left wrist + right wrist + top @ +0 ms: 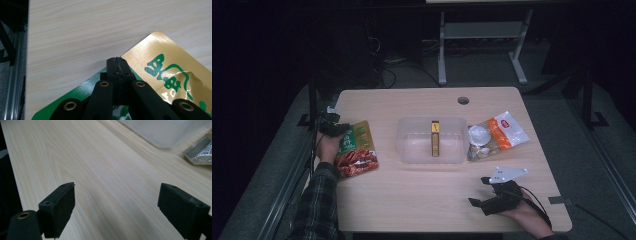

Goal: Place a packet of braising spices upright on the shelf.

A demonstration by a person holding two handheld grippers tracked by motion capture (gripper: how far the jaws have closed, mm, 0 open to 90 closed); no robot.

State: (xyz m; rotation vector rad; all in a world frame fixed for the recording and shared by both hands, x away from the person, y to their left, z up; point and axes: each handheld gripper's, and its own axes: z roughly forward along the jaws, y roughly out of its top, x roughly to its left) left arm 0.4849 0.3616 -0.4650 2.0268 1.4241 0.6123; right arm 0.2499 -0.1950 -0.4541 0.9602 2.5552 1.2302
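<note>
A snack pouch (pixel 357 149), gold and green at its top and red below, lies flat at the table's left. My left gripper (pixel 337 129) sits at its upper left corner. In the left gripper view the left gripper (pixel 117 61) is shut, its tips right over the edge of the pouch (pixel 162 62); I cannot tell whether the edge is pinched. At the front right my right gripper (pixel 479 191) rests low on the table. It stands open (pixel 116 207) with only bare wood between its jaws.
A clear plastic tub (pixel 412 131) stands mid-table with a narrow yellow box (pixel 435 138) inside; its corner (pixel 162 132) lies ahead of the right gripper. A white and orange packet (pixel 499 134) lies right of the tub. The table's left edge (pixel 27 62) is close.
</note>
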